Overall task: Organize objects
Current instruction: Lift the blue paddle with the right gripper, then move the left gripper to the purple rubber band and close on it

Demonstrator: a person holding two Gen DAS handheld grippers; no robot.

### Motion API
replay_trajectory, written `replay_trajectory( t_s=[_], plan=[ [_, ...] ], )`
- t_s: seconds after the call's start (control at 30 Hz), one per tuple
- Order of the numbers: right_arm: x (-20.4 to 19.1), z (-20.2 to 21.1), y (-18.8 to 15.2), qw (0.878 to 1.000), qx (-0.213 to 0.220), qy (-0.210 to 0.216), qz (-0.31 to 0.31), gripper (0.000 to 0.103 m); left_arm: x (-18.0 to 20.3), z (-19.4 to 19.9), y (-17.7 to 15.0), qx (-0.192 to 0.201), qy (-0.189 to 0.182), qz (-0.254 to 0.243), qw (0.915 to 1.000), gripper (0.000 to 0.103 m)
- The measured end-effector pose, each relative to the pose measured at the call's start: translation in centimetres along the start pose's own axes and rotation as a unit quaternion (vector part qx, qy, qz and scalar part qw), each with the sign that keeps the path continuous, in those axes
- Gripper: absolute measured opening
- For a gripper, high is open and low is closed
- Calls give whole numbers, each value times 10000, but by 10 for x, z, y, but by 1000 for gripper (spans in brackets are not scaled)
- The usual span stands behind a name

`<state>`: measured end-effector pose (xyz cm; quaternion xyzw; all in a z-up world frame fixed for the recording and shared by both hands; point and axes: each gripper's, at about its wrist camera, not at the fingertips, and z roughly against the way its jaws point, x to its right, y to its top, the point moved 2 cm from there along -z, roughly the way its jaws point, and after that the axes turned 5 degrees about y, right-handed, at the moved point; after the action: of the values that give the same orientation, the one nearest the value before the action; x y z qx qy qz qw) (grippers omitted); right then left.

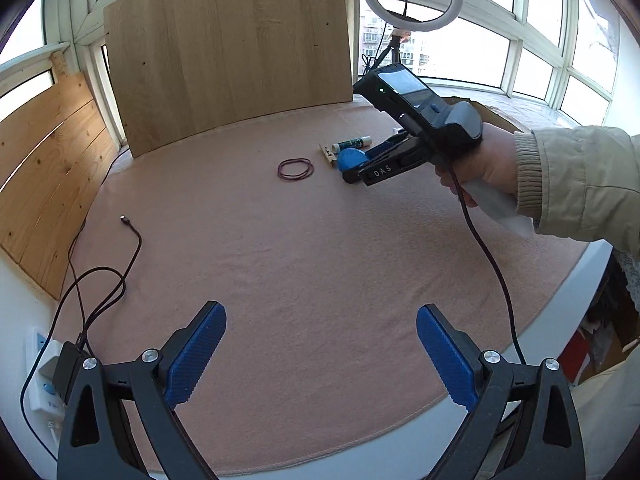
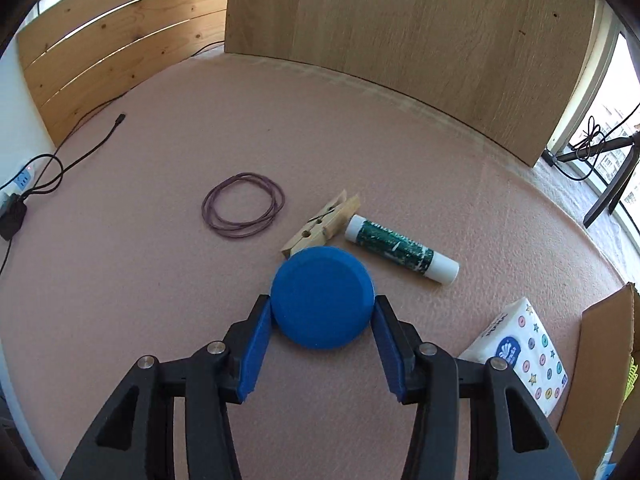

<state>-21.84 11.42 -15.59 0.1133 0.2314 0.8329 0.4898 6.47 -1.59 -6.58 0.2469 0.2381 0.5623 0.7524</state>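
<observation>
**Right gripper's fingers close around the blue disc**

The right gripper [image 2: 323, 312] points down at the pink cloth [image 2: 160, 280], and the blue disc [image 2: 322, 297] sits between its two fingers. Both blue pads lie against the disc's rim, one on each side, so the disc looks clamped; whether it rests on the cloth or is lifted off it I cannot tell.

Just beyond the fingertips, past the far edge of the disc, lies a wooden clothespin [image 2: 322, 225], its near end hidden by the disc. To the right of it, and just beside it, a green glue stick [image 2: 400, 249] lies on its side. Further out and to the left of the fingers is a coil of thin purple cord [image 2: 243, 210], apart from the rest. A tissue pack [image 2: 520, 352] lies to the right of the right finger, beside a cardboard box [image 2: 596, 360].

The left gripper [image 1: 321, 354] hangs over bare cloth with its fingers wide apart and nothing between them. A hand [image 1: 486, 164] in a beige sleeve holds the right gripper far ahead of it.
</observation>
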Motion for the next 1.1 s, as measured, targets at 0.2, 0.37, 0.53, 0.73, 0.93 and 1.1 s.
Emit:
replay_trajectory(
  t_s=[0.2, 0.37, 0.53, 0.73, 0.93, 1.1],
  plan=[
    [-41, 22, -44, 9986, -184, 407, 267, 46, -6, -46, 22, -241, -55, 310, 9992, 100],
    [-42, 44, -80, 9992, -169, 366, 74, 46, -8, -92, 40, -505, 151, 662, 9964, 100],
    [-41, 59, -107, 9996, -59, 254, -70, 46, -24, -150, 67, -661, 589, 1358, 9868, 100],
    [-41, 70, -124, 9996, 91, 209, -146, 46, -22, -224, 113, -728, 683, 1280, 9867, 100],
    [-35, 77, -135, 9995, 64, 279, -163, 46, -18, -270, 149, -738, 728, 1102, 9885, 100],
    [-32, 81, -142, 9992, 144, 276, -267, 46, -17, -273, 162, -421, 712, 1110, 9904, 39]
  ],
)
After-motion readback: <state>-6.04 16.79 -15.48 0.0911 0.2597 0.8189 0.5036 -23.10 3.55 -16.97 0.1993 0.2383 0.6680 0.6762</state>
